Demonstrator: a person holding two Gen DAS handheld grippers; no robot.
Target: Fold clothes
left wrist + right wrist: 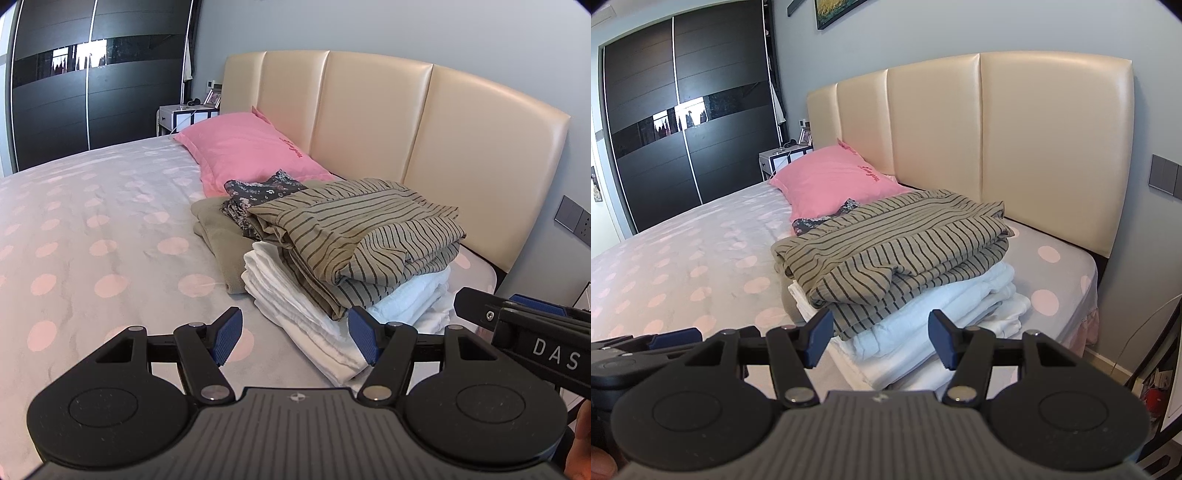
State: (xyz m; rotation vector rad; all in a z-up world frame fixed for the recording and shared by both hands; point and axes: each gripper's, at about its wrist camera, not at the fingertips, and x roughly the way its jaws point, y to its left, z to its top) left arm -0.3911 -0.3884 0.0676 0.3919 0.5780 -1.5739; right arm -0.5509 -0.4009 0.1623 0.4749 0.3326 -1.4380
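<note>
Striped garment [354, 229] folded, olive with dark stripes, atop white folded stack [295, 314] on bed [92, 221] near headboard [369, 110]. Lies just ahead of both tools, long axis running toward headboard. Left gripper [295, 338] jaws wide apart, empty, right pad near white stack's edge. Right gripper [881, 338] jaws wide apart, empty, pointed straight at pile, seemingly nearer. Floral piece [258, 188] and pink pillow [251, 147] behind. Pile looks already folded.
</note>
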